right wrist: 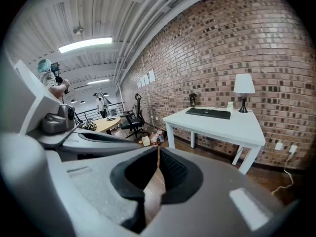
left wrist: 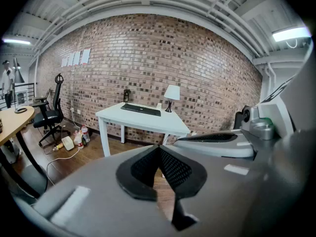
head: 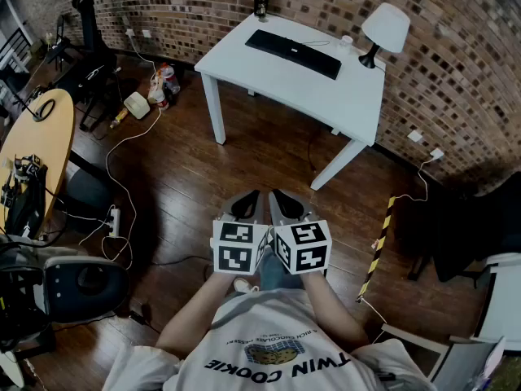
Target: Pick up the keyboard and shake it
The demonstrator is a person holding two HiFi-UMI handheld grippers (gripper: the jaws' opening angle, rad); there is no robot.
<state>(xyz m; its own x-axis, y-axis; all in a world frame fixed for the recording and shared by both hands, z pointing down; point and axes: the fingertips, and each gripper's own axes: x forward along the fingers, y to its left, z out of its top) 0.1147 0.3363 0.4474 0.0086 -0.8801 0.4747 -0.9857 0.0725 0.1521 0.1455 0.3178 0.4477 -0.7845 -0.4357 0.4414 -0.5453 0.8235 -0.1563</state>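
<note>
A black keyboard [head: 293, 53] lies on the white table [head: 269, 76] against the brick wall, far ahead of me. It also shows in the left gripper view as the keyboard [left wrist: 141, 109] and in the right gripper view as the keyboard [right wrist: 208, 113]. My left gripper [head: 254, 195] and right gripper [head: 275, 195] are held side by side close to my body, over the wooden floor, well short of the table. Both are shut with nothing between the jaws. The left gripper [left wrist: 159, 148] and right gripper [right wrist: 157, 149] point toward the table.
A white lamp [head: 383, 31] and a small cup [head: 347, 42] stand on the table's right end. A round wooden desk [head: 37, 149] and office chairs [head: 85, 287] are at the left. Cables [head: 122, 190] and bottles [head: 163, 84] lie on the floor. Yellow-black tape [head: 378, 239] marks the floor at right.
</note>
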